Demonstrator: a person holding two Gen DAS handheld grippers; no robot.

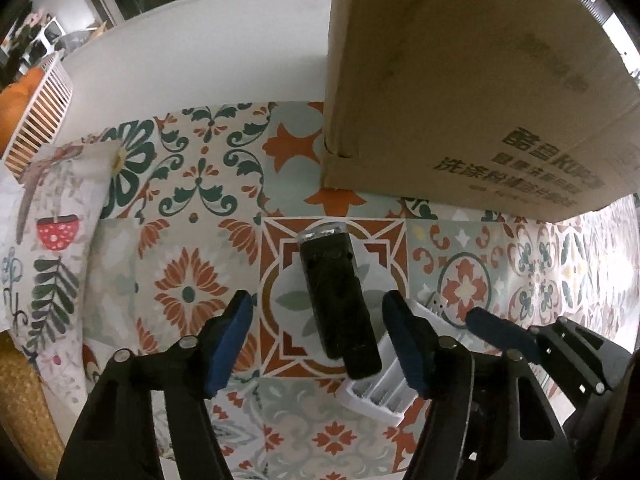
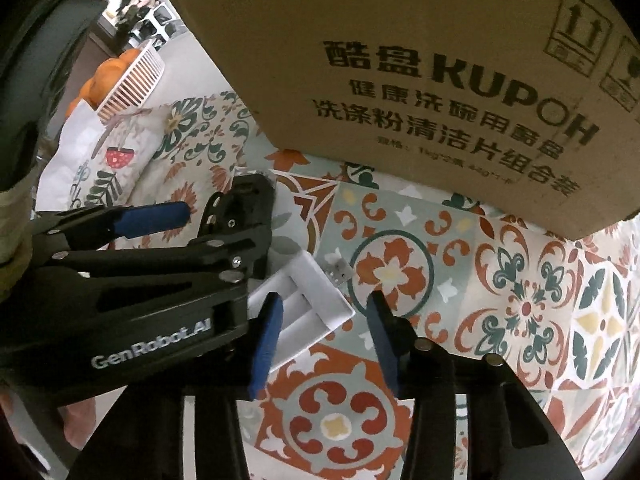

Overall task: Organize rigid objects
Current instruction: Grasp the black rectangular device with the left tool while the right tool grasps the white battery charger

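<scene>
Your cardboard box (image 2: 400, 80) reads "KUPOH". Your left gripper (image 1: 320, 340), marked "GenRobot.AI", straddles the black device (image 1: 340, 300), jaws apart. Your right gripper (image 2: 324, 340) gapes around the white tray (image 2: 308, 300).

Cardboard box (image 2: 400, 80), printed face: "酷盘 KUPOH" in large black characters, smaller Chinese lines beneath, partly blurred; upright-arrows and fragile-glass handling symbols at its upper right corner. Left gripper (image 2: 224, 216) body: white lettering "GenRobot.AI".

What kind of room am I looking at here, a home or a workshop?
Most likely a home. A table is covered by a colourful tile-patterned cloth, a brown cardboard box printed for dishwasher detergent stands on it, and a white slatted basket of orange fruit sits behind, with a floral cushion beside the cloth.
</scene>
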